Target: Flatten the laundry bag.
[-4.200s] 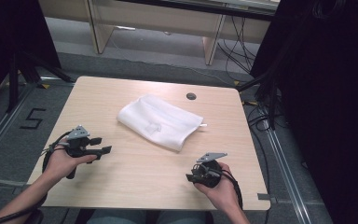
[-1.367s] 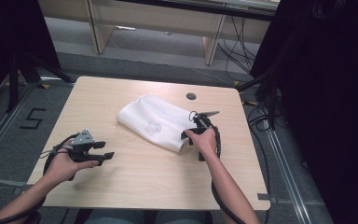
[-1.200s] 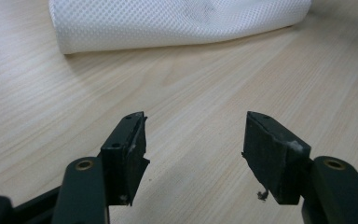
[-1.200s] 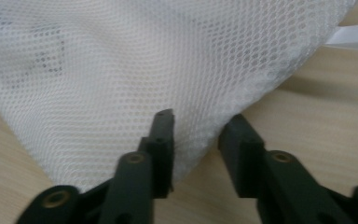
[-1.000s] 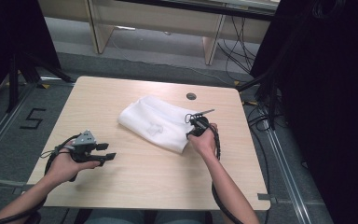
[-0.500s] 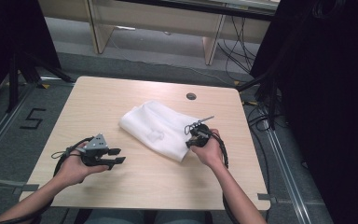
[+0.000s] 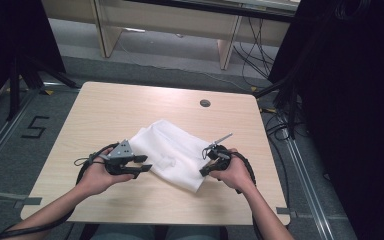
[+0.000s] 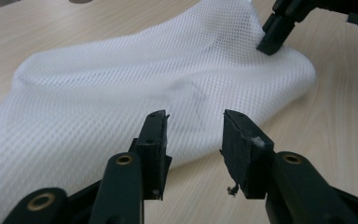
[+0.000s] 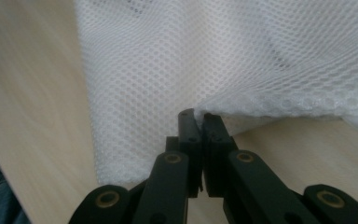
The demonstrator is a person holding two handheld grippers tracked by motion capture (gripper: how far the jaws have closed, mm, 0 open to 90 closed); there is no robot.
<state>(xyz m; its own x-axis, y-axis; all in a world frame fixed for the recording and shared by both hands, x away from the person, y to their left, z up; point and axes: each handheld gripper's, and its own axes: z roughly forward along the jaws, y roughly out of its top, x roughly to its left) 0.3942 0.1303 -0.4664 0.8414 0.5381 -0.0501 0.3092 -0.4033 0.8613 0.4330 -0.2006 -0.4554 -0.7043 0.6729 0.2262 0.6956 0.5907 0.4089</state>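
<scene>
White mesh cloth (image 7: 172,155) lies rumpled on the light wooden desk (image 7: 105,110), a little nearer the person's edge than the small round dark grommet (image 7: 205,103) set in the desktop beyond it. At the cloth's right edge, the right hand-held gripper (image 7: 203,171) has its jaws pressed together on a fold of the mesh; in the right gripper view (image 9: 198,116) the fabric edge rises from between the two black tips and the weave spreads above them. The same gripper shows at the upper right of the left gripper view (image 8: 271,44), touching the cloth's far corner. At the cloth's left edge, the left hand-held gripper (image 7: 145,163) sits with its jaws apart, having just been closing partway; in its own view (image 8: 193,135) the tips stand just short of the near hem with bare gap between them, nothing pinched. A faint rectangular patch (image 8: 186,105) shows through the mesh just ahead of those tips. Both of the person's hands grip the tools from the near side of the cloth, with black cables looping back from each.
</scene>
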